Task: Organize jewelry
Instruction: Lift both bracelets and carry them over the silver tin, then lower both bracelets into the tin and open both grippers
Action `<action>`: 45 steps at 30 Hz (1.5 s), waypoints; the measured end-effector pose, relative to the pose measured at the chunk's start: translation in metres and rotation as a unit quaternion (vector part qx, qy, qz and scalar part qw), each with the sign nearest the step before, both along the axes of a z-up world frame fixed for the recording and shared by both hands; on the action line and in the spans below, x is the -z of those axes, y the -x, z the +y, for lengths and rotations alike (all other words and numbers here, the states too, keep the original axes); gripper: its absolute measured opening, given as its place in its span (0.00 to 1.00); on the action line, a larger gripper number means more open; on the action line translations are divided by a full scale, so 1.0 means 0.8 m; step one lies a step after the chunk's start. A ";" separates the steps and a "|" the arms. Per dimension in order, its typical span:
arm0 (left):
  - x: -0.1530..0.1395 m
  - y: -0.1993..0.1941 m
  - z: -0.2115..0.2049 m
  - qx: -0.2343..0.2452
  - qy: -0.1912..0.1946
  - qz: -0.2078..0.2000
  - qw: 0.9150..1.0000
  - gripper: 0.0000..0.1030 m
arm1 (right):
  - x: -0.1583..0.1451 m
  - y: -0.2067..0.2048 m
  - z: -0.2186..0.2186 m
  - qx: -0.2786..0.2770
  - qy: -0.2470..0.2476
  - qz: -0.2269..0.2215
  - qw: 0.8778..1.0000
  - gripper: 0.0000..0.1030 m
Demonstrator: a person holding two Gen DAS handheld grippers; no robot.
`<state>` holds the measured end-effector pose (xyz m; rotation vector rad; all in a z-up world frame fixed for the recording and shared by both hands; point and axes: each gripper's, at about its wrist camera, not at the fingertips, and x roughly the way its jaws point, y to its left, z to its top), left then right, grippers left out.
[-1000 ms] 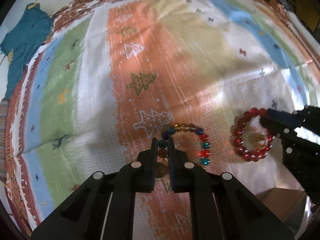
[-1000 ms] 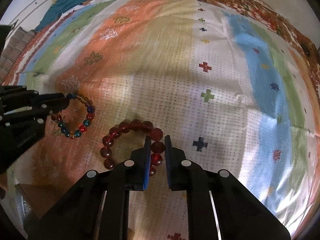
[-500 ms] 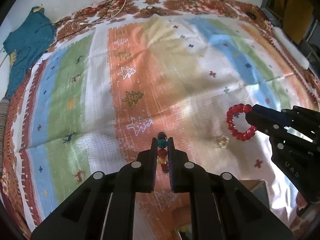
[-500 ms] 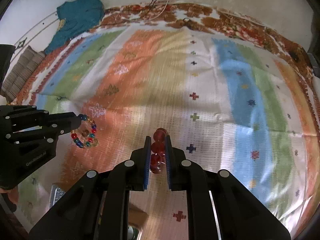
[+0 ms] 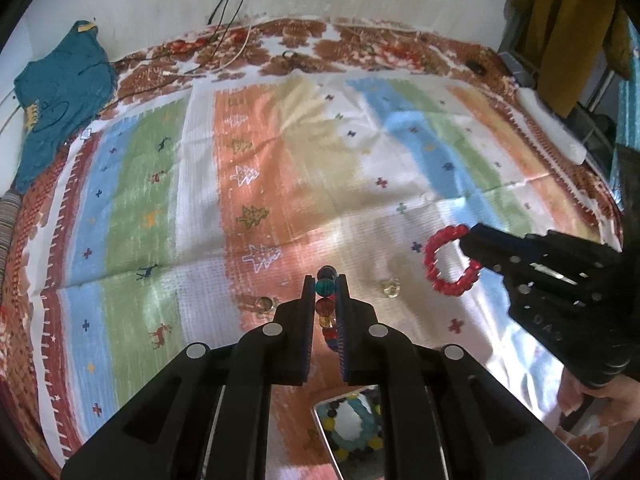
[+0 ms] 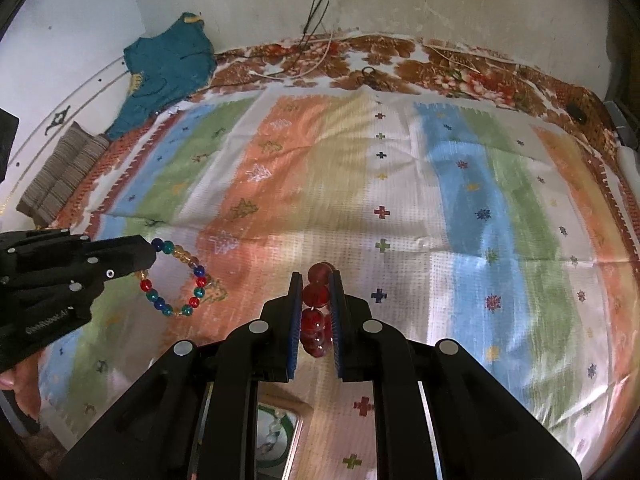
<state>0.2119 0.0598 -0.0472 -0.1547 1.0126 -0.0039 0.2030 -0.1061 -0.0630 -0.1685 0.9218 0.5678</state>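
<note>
While both bracelets hang clear of the cloth, the scene reads as follows.

Bedspread: a broad woven cloth [image 5: 280,184] in orange, green, blue and cream stripes with small trees and crosses, spread on a bed and creased; soft, so anything set down will sink a little and not roll far.

Box: a shallow open container with a pale metal rim [image 5: 320,416] lies low in the left wrist view, just under the jaws, with green, yellow and dark beads already inside; judged the likely place for the jewelry.

Left gripper [image 5: 325,280]: jaws narrow, pinching the many-coloured glass-bead bracelet [image 6: 176,280] by one bead, the loop dangling free above the cloth.

Right gripper [image 6: 316,280]: jaws narrow, clamped on the dark red round-bead bracelet [image 5: 448,264], which hangs as an open ring.

Handling: both bracelets look light, limp on their cord, with hard, smooth beads that could slip sideways out of a pinch; a hold squarely across one bead, as now, seems best. They will likely swing when carried.

Loose pieces: two small clear amber beads [image 5: 390,288] rest on the cloth, apart from each other; tiny, hard to pinch.
</note>
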 end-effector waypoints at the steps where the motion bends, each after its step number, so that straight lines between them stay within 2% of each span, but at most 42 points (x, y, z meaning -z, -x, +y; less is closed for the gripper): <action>1: -0.004 0.003 -0.001 0.001 0.002 -0.004 1.000 0.09 | -0.003 0.003 -0.001 -0.001 -0.003 -0.001 1.000 0.14; 20: -0.052 0.076 -0.028 0.022 0.019 -0.059 0.998 0.09 | -0.035 0.066 -0.010 -0.026 -0.024 -0.028 0.999 0.14; 45: -0.059 0.139 -0.048 0.039 0.027 -0.079 0.996 0.09 | -0.050 0.140 -0.023 -0.060 -0.037 -0.037 0.997 0.14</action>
